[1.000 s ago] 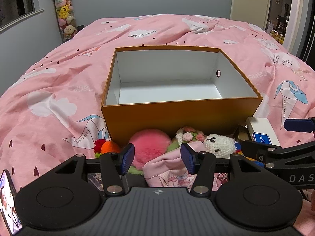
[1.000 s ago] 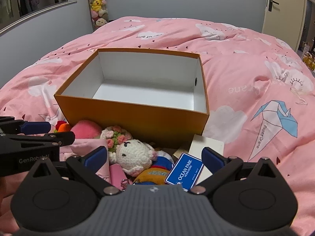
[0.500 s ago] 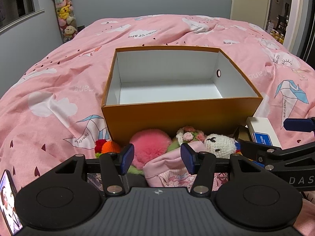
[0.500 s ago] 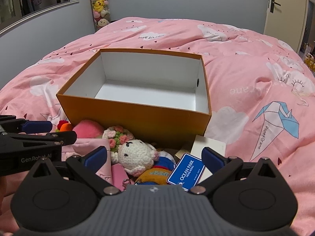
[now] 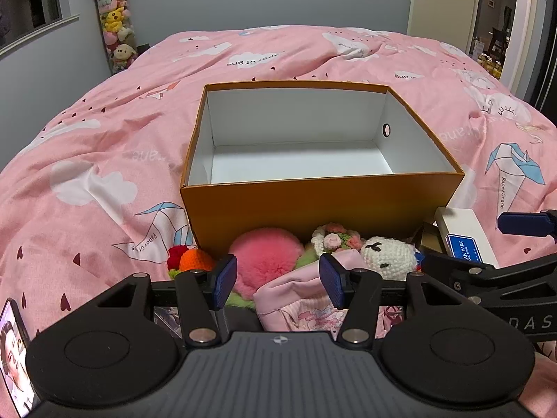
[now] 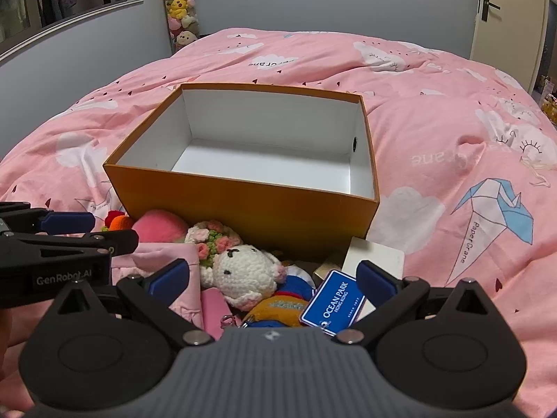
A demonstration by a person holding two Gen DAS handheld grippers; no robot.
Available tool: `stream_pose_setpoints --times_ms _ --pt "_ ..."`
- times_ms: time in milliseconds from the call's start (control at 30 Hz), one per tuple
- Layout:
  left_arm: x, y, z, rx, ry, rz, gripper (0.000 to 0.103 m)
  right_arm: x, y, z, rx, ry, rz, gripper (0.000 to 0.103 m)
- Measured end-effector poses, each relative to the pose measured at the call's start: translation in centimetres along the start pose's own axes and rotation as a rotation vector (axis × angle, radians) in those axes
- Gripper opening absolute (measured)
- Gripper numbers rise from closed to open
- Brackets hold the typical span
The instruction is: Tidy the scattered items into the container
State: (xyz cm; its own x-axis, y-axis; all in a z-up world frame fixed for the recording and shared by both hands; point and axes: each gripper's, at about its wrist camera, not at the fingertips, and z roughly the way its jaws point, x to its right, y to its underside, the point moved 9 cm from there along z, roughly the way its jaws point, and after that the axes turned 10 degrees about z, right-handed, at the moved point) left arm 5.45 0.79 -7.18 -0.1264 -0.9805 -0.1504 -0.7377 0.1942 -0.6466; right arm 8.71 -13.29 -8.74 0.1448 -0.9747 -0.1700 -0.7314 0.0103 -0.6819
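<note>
I see the orange box [image 5: 323, 205], white inside and with nothing in it, sitting mid-bed on the pink duvet [image 5: 104, 146]. Against its near wall lie a pink pompom [image 5: 266, 254], a crocheted white bunny [image 6: 243, 271] and a blue Ocean Park tag [image 6: 332, 301]. My left claw [image 5: 277, 280] and right claw [image 6: 273, 277] hang spread above them, gripping nothing, tilted downward. Nothing has shifted since before.

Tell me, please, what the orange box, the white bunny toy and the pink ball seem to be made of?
Orange box: probably cardboard, matte orange outside, plain white inside; thin straight walls and folded corners.
White bunny toy: crocheted yarn, judging by the knobbly stitch texture and stitched black eyes.
Pink ball: fluffy plush or faux fur; soft fuzzy outline, no shine.
</note>
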Motion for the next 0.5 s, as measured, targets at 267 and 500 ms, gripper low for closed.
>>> stream_pose_setpoints --times_ms 267,500 --pt "-0.1 0.0 -0.1 -0.011 0.02 -0.001 0.061 0.2 0.0 0.0 -0.006 -0.015 0.016 0.101" --pt "-1.3 -0.2 -0.4 -0.008 0.048 -0.014 0.061 0.6 -0.5 -0.3 -0.008 -0.054 0.028 0.084"
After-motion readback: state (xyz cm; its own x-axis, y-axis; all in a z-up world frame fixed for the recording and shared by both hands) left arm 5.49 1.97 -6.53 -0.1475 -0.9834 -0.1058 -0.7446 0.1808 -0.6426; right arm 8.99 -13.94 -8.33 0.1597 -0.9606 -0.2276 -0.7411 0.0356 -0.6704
